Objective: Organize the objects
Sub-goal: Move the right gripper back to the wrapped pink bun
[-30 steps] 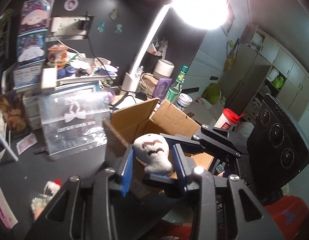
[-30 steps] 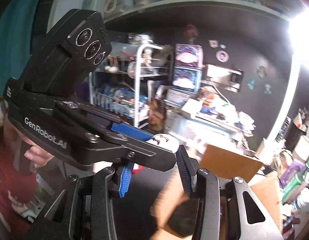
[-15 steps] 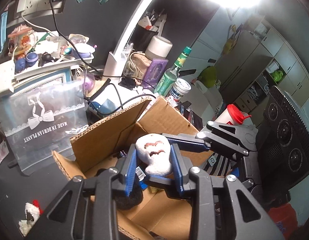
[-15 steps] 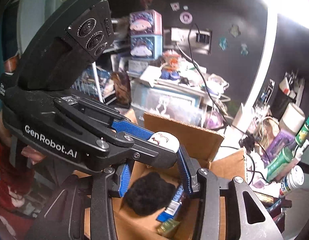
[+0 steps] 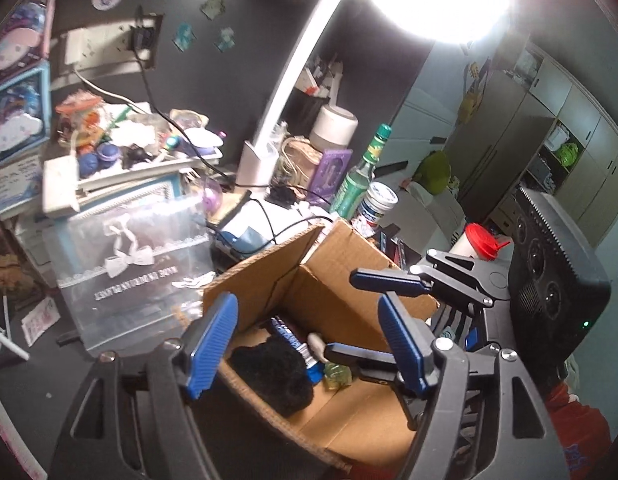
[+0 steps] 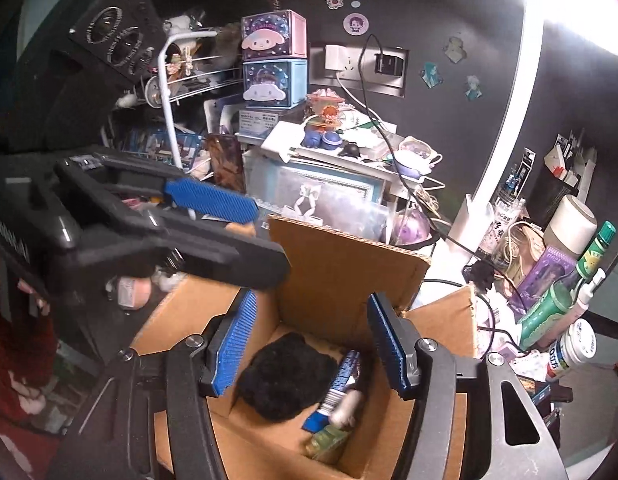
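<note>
Both grippers hang over the open brown cardboard box (image 5: 341, 264), and both are spread wide with nothing between their blue ribbed pads. The left gripper (image 5: 309, 340) is above the box's near edge; the right gripper (image 6: 309, 344) comes in from the box's right side, its fingers crossing the other's view.

Inside the box lie a black fuzzy lump (image 6: 285, 376), a blue-and-white flat packet (image 6: 337, 388), a small whitish soft toy (image 6: 347, 406) touching that packet, and a yellowish-green wrapped item (image 6: 325, 442) in the near corner.

Just beyond the box's far flap stand a clear plastic bag with a white bow print (image 5: 133, 264), a white desk lamp base (image 5: 255, 162), a green glass bottle (image 5: 355, 182) and a white jar with blue label (image 5: 375, 204). Black cables (image 5: 269, 224) run along the dark desk (image 5: 37, 380) toward the box. The wall behind is dark, with stickers and a socket.
</note>
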A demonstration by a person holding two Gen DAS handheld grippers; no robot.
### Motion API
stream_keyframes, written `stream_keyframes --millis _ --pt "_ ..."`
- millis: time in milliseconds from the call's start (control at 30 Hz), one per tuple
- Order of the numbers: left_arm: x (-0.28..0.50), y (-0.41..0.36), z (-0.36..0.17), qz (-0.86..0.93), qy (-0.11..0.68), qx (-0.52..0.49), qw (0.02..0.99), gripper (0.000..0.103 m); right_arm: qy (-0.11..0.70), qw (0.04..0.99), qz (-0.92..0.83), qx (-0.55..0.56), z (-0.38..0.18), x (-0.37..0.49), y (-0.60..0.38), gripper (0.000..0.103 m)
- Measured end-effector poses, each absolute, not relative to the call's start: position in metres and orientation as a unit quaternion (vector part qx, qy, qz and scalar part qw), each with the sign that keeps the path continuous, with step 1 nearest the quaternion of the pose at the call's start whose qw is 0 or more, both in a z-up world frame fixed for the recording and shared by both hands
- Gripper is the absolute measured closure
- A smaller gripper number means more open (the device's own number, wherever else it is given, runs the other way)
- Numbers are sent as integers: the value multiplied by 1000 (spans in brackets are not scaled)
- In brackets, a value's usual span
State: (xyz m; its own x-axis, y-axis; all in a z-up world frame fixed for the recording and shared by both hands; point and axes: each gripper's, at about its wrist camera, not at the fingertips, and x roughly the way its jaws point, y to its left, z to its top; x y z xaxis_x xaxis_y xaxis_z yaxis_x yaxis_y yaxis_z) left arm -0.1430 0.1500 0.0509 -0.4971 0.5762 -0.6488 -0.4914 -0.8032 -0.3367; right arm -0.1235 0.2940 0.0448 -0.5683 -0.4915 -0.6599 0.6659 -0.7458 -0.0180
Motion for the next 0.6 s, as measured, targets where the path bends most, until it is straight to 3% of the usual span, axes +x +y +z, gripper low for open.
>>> stream_keyframes --millis 333,500,600 --pt "-70 49 69 925 -48 -320 201 21 107 462 -835 280 49 -64 227 46" --pt "-34 -7 43 940 -57 -306 140 20 81 513 -800 299 23 -40 173 40" --pt "-21 -33 22 941 -69 -309 122 20 57 515 -787 336 -6 -38 145 32"
